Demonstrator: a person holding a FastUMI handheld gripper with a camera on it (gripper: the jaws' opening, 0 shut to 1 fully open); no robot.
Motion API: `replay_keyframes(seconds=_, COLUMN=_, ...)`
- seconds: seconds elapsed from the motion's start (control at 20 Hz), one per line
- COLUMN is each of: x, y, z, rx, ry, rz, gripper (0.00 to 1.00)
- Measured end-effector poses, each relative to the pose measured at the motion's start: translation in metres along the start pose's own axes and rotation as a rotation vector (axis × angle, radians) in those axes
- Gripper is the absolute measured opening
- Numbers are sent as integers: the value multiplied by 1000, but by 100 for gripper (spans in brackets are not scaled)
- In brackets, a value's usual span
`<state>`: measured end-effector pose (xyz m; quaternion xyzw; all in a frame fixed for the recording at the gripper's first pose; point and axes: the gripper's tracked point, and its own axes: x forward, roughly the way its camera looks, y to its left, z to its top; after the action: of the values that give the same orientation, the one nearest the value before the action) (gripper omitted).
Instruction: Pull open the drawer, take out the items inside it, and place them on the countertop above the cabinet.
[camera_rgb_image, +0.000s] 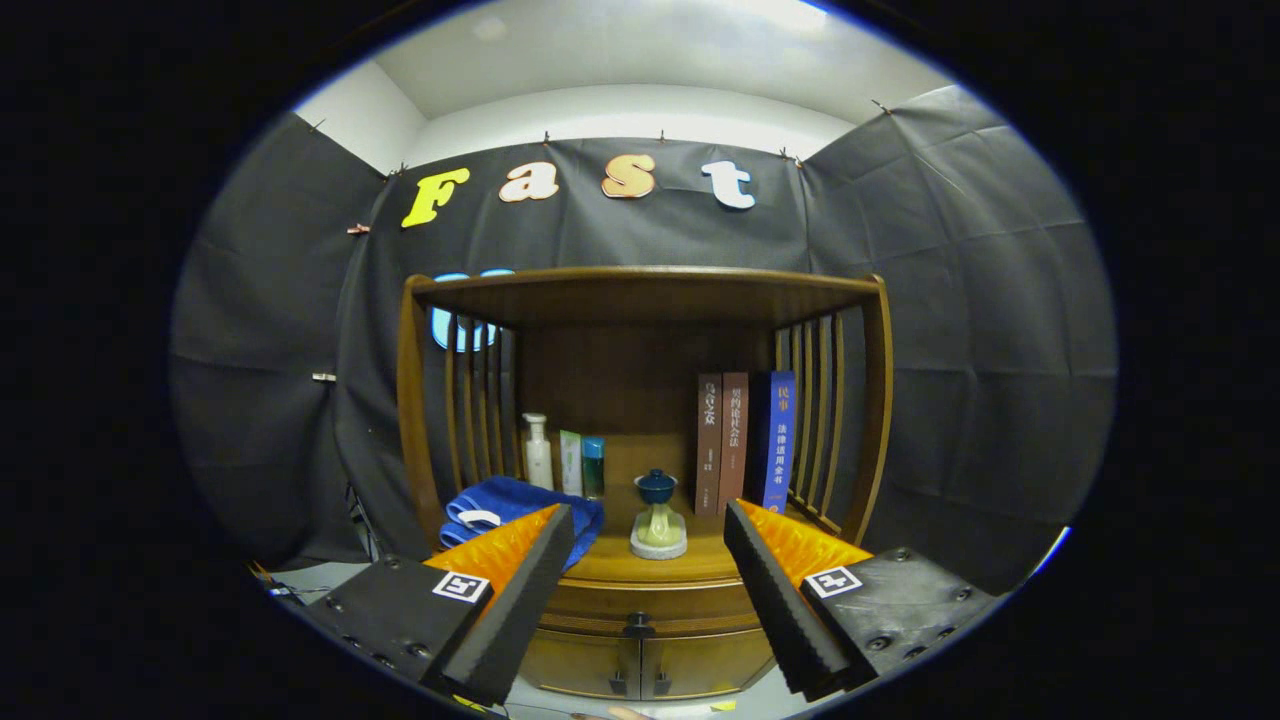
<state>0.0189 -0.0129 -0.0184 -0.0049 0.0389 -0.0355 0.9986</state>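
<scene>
A brown wooden cabinet (640, 300) with a slatted shelf stands ahead against the black cloth wall. Its drawer (650, 602) is closed, with a dark knob (638, 626) at the middle of its front, seen between and beyond my fingers. The countertop (650, 565) lies just above the drawer. My gripper (648, 580) is open, held back from the cabinet with nothing between its black-padded fingers (525, 590). The drawer's contents are hidden.
On the countertop sit a folded blue towel (510, 505), a white bottle (538, 452), two small tubes (582, 464), a blue-lidded ornament on a round stand (658, 515) and three upright books (745, 440). Two lower doors (645, 665) sit under the drawer.
</scene>
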Motion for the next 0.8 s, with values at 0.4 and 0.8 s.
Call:
replay_keyframes(seconds=0.4, x=-34, y=17, z=57, rx=24, ry=-58, rz=47, gripper=98)
replay_keyframes(seconds=0.8, x=-45, y=19, z=60, rx=9, ry=-58, rz=51, gripper=98)
